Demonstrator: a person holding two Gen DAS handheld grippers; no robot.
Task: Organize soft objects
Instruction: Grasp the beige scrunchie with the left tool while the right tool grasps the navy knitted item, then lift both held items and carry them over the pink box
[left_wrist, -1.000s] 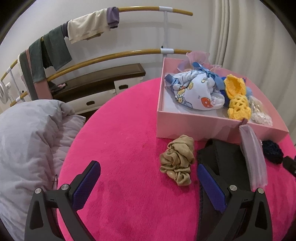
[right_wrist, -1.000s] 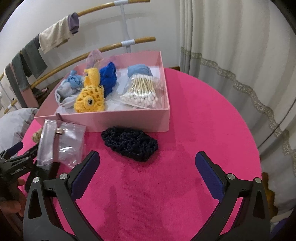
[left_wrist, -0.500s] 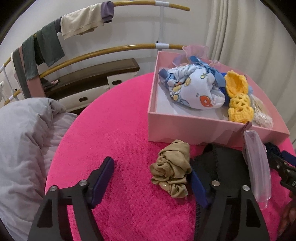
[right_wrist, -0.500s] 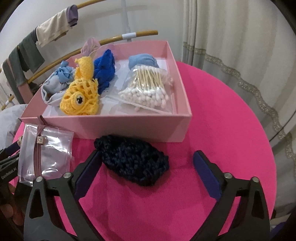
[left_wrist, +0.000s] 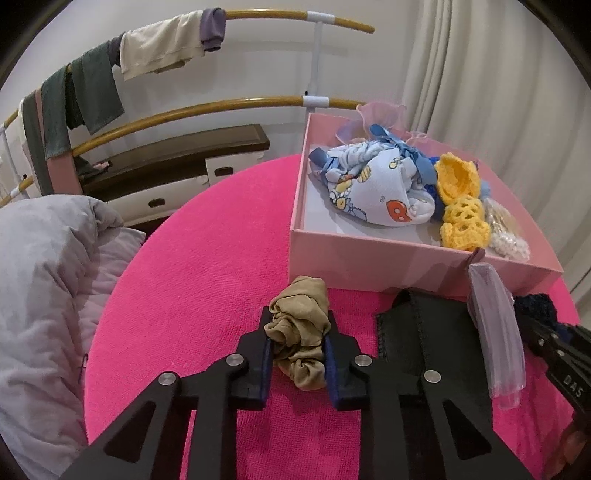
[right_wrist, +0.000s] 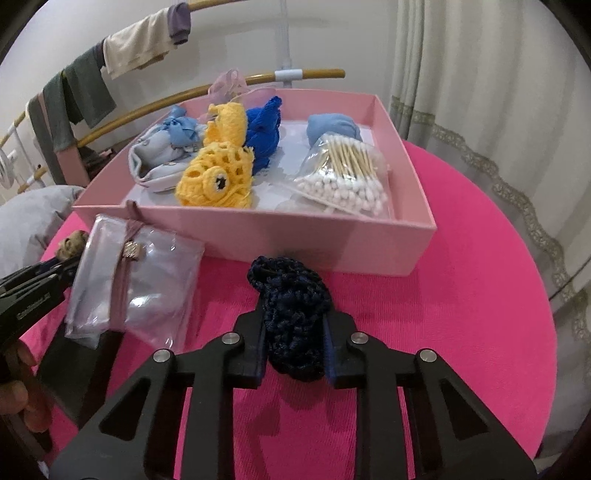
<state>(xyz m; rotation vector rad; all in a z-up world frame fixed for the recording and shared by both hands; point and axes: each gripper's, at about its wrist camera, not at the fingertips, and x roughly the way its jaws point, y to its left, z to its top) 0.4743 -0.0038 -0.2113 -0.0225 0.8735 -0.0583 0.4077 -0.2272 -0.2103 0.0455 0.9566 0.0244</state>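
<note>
Left gripper (left_wrist: 298, 345) clamped on the tan scrunchie (left_wrist: 300, 332), both pads pressing its sides; scrunchie sits on the pink tablecloth (left_wrist: 199, 258) just in front of the pink box (left_wrist: 369, 266). Right gripper (right_wrist: 295, 345) clamped on the dark blue knit piece (right_wrist: 293, 314), which lies on the cloth near the box's front wall.

Clear plastic pouch (right_wrist: 136, 280) with a band around it rests left of the knit piece, partly over a black fabric item (left_wrist: 424, 332). In the left wrist view the pouch leans against the box's front wall.

Inside the box: printed white-blue cloth bundle (left_wrist: 373, 188) with blue ribbon, yellow crochet fish (right_wrist: 218, 177), bright blue fabric (right_wrist: 264, 133), light blue roll (right_wrist: 332, 127), bag of cotton swabs (right_wrist: 347, 173). Grey quilt (left_wrist: 44, 295) to the left of the table. Clothes hang on a wooden rail (left_wrist: 221, 107) behind.
</note>
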